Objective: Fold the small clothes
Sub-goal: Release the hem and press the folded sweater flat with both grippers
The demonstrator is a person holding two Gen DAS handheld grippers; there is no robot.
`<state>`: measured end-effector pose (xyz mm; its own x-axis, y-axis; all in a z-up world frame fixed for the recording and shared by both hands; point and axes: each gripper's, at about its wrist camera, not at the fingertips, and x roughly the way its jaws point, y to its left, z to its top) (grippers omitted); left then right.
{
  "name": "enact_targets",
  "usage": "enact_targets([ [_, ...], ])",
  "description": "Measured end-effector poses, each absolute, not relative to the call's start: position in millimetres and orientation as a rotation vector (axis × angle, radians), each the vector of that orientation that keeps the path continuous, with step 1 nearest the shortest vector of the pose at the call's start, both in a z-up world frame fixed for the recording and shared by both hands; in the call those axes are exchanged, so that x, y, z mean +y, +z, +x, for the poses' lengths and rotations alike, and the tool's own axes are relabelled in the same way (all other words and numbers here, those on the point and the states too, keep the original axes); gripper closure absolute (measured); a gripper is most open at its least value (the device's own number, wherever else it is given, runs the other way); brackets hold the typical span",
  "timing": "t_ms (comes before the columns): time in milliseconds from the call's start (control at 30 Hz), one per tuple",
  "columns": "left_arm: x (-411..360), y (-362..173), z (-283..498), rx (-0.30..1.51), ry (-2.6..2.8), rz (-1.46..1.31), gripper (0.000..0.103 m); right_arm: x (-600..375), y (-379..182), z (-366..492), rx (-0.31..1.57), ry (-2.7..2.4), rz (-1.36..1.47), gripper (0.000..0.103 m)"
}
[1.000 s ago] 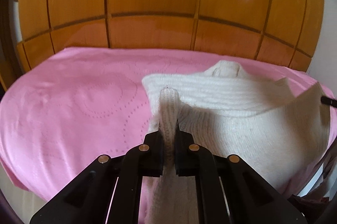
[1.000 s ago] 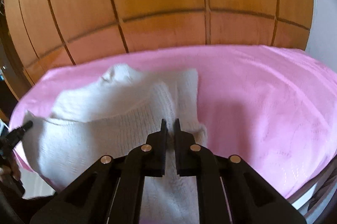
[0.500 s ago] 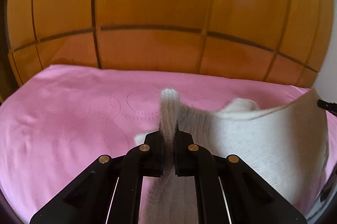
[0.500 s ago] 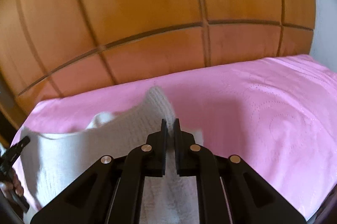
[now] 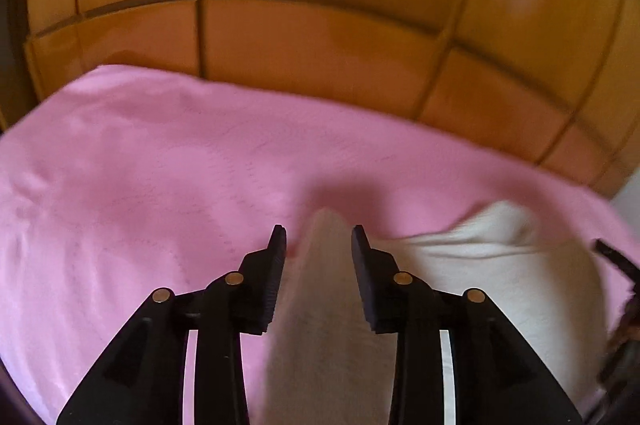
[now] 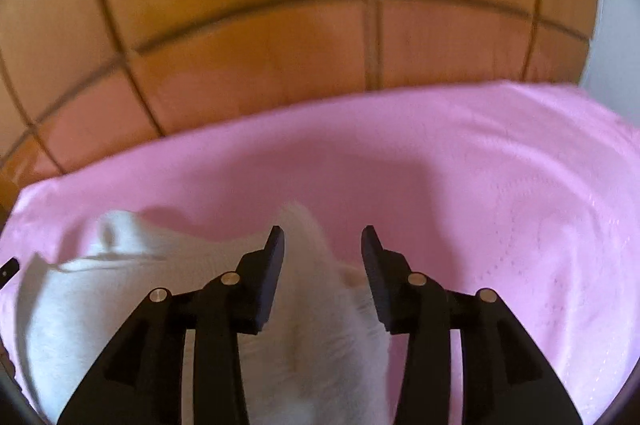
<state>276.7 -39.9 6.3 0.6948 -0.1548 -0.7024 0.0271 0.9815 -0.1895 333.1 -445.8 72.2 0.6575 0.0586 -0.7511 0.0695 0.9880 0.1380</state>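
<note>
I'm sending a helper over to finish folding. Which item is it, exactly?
Look at the pink bedsheet in front of the wooden panelled wall. On it lies the cream knit sweater, the only garment there, fuzzy and pale against the pink.

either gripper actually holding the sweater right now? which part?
Nothing is held. Left gripper and right gripper are both open; a ridge of the white sweater stands loose between each pair of fingers.

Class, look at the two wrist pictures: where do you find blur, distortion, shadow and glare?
Left wrist view: motion blur smears the white knit garment and pink sheet; the sharp left gripper stands open. Right wrist view: fisheye bends the wooden headboard seams, a soft shadow lies on the sheet, faint glare sits on top; right gripper open.
</note>
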Motion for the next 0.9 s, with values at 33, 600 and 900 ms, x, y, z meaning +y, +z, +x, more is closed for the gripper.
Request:
enact_targets([
  [33,-44.3,10.7,270.8,0.784,-0.137,-0.177,0.071,-439.3,75.6,331.9,0.853,0.027,0.167,0.056],
  [600,-125.6,-22.4,277.1,0.842,-0.328,-0.037,0.100,-339.6,44.6,348.5,0.982,0.272,0.089,0.099],
  [900,-130.3,-53.0,323.7,0.945,-0.200,0.010,0.103,-335.6,1.4,369.3,1.049,0.189,0.051,0.096],
])
